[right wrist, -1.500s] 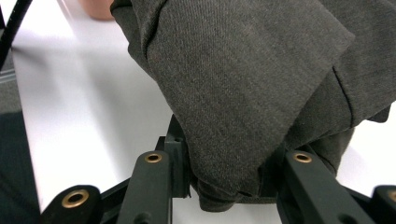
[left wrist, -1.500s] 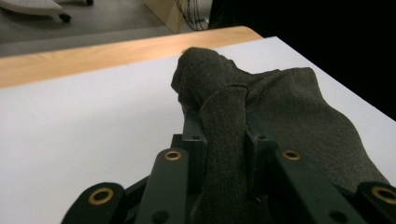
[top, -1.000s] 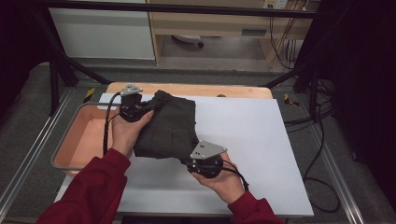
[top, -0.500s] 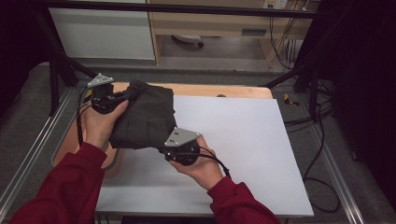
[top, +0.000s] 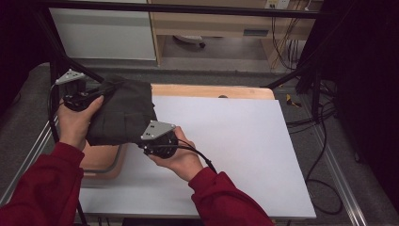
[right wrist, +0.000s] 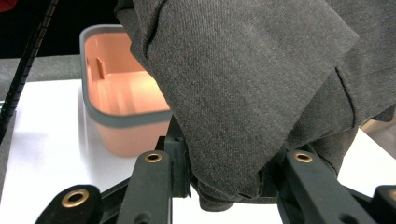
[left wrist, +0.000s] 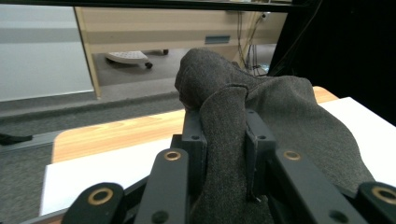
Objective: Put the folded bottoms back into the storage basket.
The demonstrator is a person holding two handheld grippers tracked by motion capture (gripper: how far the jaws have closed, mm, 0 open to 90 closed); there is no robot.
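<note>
A folded dark grey garment hangs in the air between both hands, above the left end of the table. My left gripper holds its far left edge; in the left gripper view the jaws are shut on a thick fold of the garment. My right gripper grips the near right corner, and in the right gripper view its jaws pinch the bunched lower edge of the garment. A salmon bin with a grey rim sits below the cloth, partly hidden by it.
A white sheet covers the wooden tabletop. The bin looks hollow inside in the right gripper view. Black frame bars rise at the left, and cables run along the right side.
Both hands have carried the garment leftward and upward, from the middle of the white sheet to above the bin. Both grips have stayed closed on it.
</note>
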